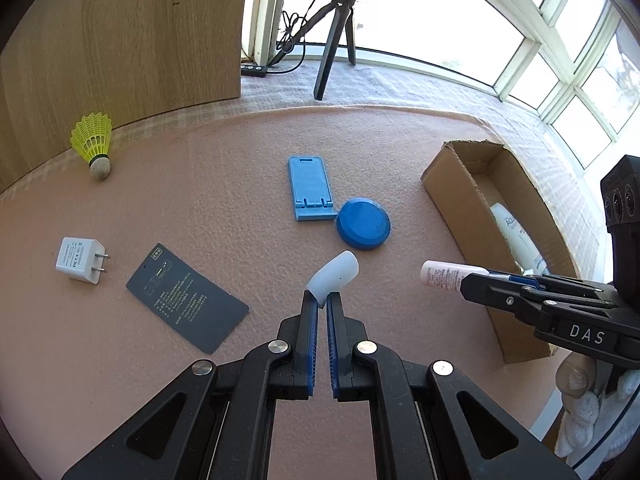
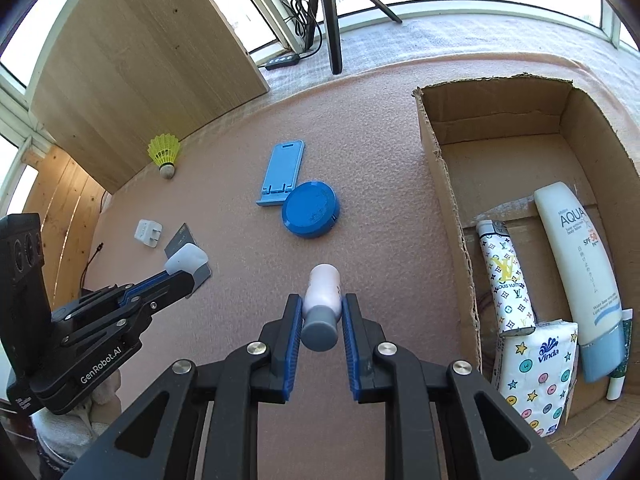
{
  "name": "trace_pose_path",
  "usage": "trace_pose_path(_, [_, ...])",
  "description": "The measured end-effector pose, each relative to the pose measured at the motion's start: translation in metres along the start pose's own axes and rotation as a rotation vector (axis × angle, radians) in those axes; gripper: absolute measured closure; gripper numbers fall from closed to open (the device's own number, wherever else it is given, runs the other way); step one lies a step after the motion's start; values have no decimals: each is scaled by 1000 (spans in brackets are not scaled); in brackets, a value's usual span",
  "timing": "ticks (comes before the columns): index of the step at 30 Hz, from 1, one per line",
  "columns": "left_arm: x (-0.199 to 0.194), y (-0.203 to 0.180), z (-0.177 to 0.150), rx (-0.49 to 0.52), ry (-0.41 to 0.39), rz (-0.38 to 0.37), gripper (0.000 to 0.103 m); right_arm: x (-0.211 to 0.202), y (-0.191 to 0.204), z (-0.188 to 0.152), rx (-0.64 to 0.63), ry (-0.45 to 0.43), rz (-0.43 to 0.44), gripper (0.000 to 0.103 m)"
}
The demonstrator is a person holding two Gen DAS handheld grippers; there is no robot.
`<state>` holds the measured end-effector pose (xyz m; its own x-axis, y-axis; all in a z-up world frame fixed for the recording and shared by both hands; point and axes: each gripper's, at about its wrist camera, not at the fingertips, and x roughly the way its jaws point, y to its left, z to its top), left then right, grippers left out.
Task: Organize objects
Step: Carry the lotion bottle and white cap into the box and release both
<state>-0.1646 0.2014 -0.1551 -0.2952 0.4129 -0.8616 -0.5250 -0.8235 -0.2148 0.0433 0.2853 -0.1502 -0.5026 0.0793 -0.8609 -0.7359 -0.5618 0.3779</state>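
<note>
**Both claws loaded, box waiting at right**

Left claw (image 1: 322,307): pressed nearly together, pinching the near tip of a small translucent white cap (image 1: 333,277), held clear above the pink tabletop (image 1: 200,200). Looks light, soft and rubbery; likely to flex or squirm out of so shallow a bite, so a deeper hold across its middle seems safer.

Right claw (image 2: 321,312): clamped on a small pale bottle (image 2: 322,288) at its neck, just above the grey lid (image 2: 319,334), lid end pointing back toward the camera. Judged light, stiff and smooth-walled; round plastic may swivel between the pads, so squeezing across the body rather than the lid seems wiser.

Outward on the tabletop: dark card (image 1: 187,298) and white charger plug (image 1: 81,260) at near left, blue phone stand (image 1: 310,188) touching the blue round case (image 1: 363,224) in the middle, yellow shuttlecock (image 1: 94,144) far left against a wooden panel (image 1: 120,40). Cardboard box (image 2: 448,216) at right, already holding a sunscreen tube (image 2: 572,264), a patterned lighter-shaped item (image 2: 506,276), a tissue pack (image 2: 536,376) and a thin tube (image 2: 618,364) in its near end; far end bare.

Hard to make out: small print on bottle and card unreadable; the thin tube mostly hidden behind the sunscreen; box's near wall cut off by the frame edge; only gloved fingers of the person visible.
</note>
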Motion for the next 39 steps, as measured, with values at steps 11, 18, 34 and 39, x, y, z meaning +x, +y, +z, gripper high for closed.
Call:
trace_pose_path(11, [4,-64,25,85,-33,-58,98,-67,-34,4,16,-134,-11,85])
trace_pose_path(18, [25,-118,43,154,-36,-88,98,-94,-82,9,65,-193,-93,85])
trace_pose_path(34, [68,-191,63,201,3,-114,98,-97,-150,7,138,-184,-158,85])
trace_pose_path(39, [69,-190,64,193,31,-133,71,-94,-147,7,113,-175,-157,82])
